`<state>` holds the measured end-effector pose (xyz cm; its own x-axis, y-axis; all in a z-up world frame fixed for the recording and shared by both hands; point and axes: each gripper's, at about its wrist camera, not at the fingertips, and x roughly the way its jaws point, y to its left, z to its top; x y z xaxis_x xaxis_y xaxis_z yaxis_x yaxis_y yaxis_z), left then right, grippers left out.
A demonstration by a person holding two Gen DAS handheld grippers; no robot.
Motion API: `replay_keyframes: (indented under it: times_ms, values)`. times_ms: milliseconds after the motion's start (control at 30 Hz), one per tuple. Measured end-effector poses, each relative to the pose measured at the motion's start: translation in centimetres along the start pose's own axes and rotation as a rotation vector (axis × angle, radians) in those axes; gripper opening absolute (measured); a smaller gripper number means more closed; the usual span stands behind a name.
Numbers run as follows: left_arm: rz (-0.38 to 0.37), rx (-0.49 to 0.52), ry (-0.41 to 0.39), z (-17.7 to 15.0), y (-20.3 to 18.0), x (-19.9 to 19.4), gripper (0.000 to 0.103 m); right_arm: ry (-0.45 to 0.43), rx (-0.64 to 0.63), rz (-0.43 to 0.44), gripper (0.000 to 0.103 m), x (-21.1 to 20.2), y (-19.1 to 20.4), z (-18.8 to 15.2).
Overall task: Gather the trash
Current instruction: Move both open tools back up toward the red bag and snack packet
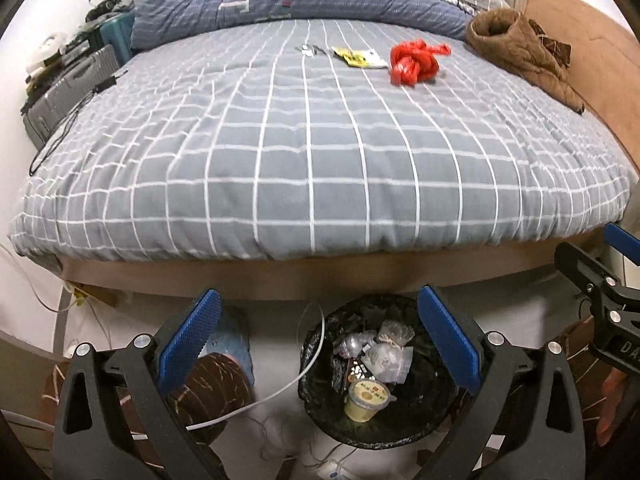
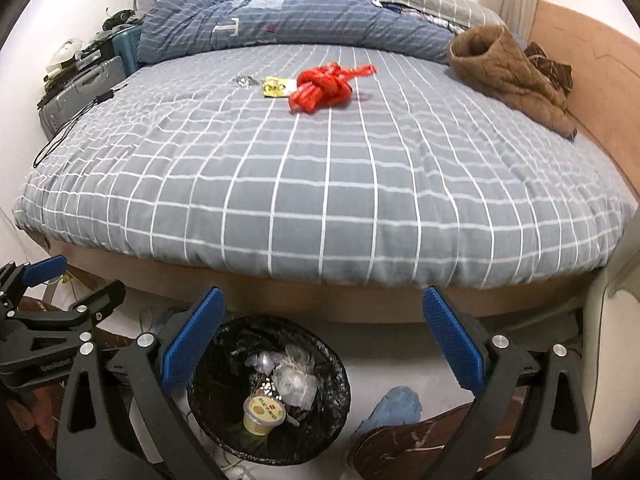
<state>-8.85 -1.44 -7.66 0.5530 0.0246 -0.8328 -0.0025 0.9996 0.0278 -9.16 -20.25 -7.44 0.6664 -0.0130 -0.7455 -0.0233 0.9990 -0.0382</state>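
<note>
Far across the grey checked bed [image 1: 320, 152] lie a crumpled red plastic bag [image 1: 414, 62] [image 2: 322, 88], a yellow wrapper [image 1: 360, 57] [image 2: 276, 86] and a small silvery scrap [image 1: 308, 50] [image 2: 243, 80]. On the floor below the bed's near edge stands a black mesh bin [image 1: 320, 408] [image 2: 336, 416] lined with a black bag, holding a yellow cup and clear wrappers. My left gripper [image 1: 318, 340] hangs open above the bin, nothing between its blue pads. My right gripper [image 2: 324, 344] is open too, over the bin's right side, and shows at the left view's right edge [image 1: 592, 276].
A brown quilted garment [image 2: 508, 72] lies at the bed's far right, a folded blue duvet [image 2: 288, 24] along the head. A grey suitcase [image 1: 64, 96] and clutter stand left of the bed. A white cable [image 1: 280, 392], slippers [image 2: 396, 404] and a brown patterned item lie on the floor.
</note>
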Motion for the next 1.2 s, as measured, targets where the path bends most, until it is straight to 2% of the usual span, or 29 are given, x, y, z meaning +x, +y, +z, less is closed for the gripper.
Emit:
replay_keyframes:
  times_ms: [333,633,933,1200]
  values:
    - [-0.001,-0.019,-0.051,4.1,1.4,-1.1,0.097,-0.057,-0.022,-0.009,0.095,-0.3,0.6,4.2]
    - [0.002,-0.037,-0.079,8.8,2.4,0.0,0.097,-0.081,-0.012,-0.001,0.095,1.4,-0.1,8.7]
    - [0.008,-0.051,-0.082,14.4,2.6,3.7,0.097,-0.078,-0.007,0.008,0.095,5.9,-1.9,14.0]
    - [-0.003,-0.055,-0.091,20.5,1.9,8.6,0.097,-0.073,-0.037,0.014,0.095,11.1,-2.1,18.1]
